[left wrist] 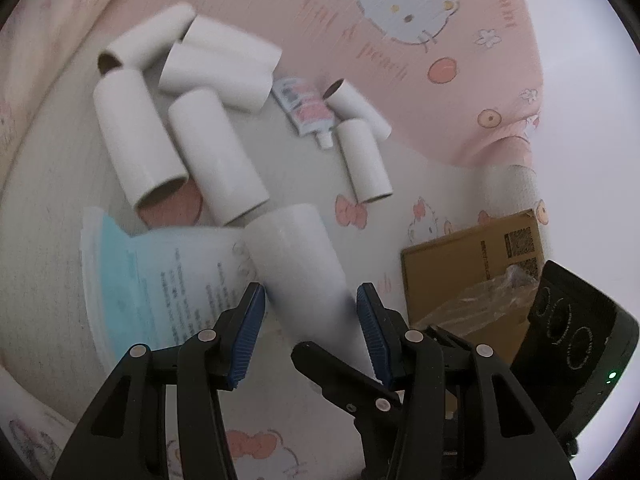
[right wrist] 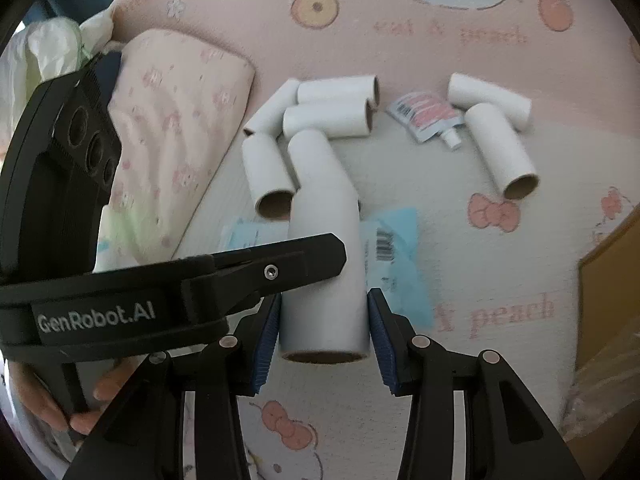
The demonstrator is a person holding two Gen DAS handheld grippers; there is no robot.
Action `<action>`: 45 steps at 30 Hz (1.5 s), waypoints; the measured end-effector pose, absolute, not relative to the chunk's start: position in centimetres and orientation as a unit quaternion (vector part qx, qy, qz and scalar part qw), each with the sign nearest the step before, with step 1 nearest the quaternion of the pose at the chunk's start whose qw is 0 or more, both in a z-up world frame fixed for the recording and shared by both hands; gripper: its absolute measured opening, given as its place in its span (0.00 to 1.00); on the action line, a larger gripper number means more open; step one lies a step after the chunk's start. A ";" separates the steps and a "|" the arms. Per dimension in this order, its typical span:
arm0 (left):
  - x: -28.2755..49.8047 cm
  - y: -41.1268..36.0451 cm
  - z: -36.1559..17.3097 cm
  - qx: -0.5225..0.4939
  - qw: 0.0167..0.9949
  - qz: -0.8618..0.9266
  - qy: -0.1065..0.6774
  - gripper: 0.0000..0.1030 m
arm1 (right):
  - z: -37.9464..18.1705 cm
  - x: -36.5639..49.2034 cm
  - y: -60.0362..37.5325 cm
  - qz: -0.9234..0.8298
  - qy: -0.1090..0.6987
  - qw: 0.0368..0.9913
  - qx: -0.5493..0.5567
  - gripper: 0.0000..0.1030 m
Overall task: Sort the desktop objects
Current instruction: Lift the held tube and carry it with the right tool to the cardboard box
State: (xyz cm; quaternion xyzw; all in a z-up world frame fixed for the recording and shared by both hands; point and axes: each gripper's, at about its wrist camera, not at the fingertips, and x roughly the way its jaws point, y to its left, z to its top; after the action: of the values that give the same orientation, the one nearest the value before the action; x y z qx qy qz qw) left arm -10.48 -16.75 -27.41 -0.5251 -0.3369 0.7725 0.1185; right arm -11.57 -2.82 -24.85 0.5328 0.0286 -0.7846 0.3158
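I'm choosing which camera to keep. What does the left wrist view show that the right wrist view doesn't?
Only left wrist: the printed codes on the cardboard box. Only right wrist: the pink pillow, plastic bags and a hand. Both: the held tube, clamped by the left gripper and the right gripper, plus the tube pile and the small squeeze tube.
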 end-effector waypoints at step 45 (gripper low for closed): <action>-11.0 -16.5 -25.1 -0.484 0.148 0.800 -0.323 0.47 | -24.3 -11.8 -2.8 -0.787 0.031 0.295 0.541 0.40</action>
State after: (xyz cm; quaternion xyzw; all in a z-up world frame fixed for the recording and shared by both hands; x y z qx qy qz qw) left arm -11.01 -16.47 -25.07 -0.4837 -0.3234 0.7997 0.1482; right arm -11.79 -2.80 -24.28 0.5407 0.0312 -0.7873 0.2947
